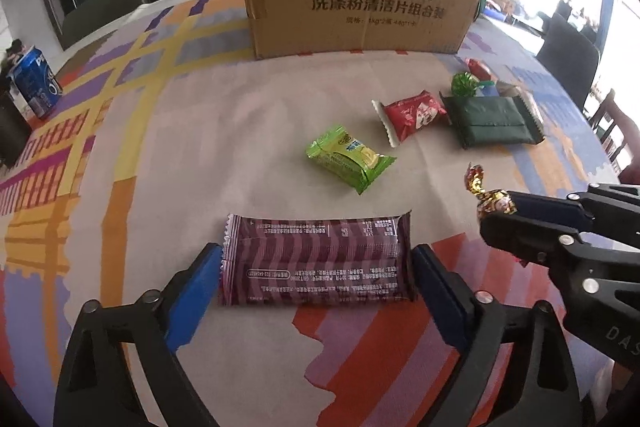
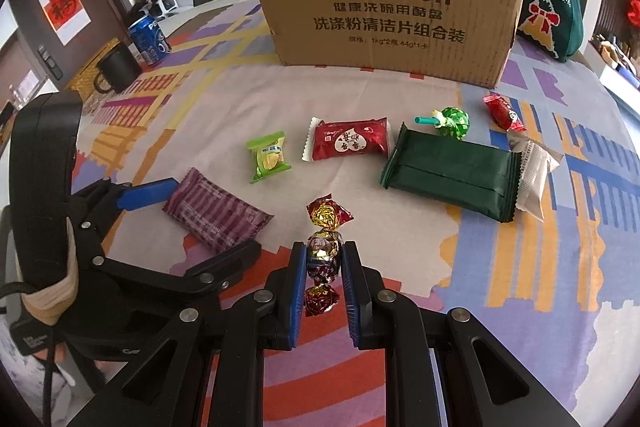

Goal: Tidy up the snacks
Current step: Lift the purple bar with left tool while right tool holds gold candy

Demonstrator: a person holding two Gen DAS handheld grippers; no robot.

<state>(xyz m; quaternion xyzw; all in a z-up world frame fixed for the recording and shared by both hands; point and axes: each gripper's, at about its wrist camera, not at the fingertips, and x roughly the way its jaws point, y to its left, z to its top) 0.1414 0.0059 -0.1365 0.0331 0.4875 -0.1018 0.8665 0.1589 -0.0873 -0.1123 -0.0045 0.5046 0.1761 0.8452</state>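
I'm looking along my right gripper (image 2: 323, 259) and its jaws are pinching a foil-wrapped candy (image 2: 323, 247) across its round middle, twisted ends sticking out near and far, so that one is firmly in hand above the tablecloth (image 2: 360, 99). I'm judging this candy to be light and hard under crinkly, slippery foil, so the grip across the fat centre looks like the right place; the twisted tails would just slide or tear. My left gripper (image 1: 316, 267) is sitting spread wide, blue pads flanking the two short ends of the purple snack bar (image 1: 316, 259), which is lying flat on the cloth; I can't tell whether the pads are touching the wrapper, but they aren't squeezing it. That bar is looking flat, fairly stiff and light, with a slick film wrapper, so I'm thinking a hold across the narrower width would bite better than end to end, where the crimped seams could buckle. Farther off, the green packet (image 2: 268, 157), red heart packet (image 2: 350, 141) and dark green pack (image 2: 448, 171) are waiting in front of the cardboard box (image 2: 388, 11).
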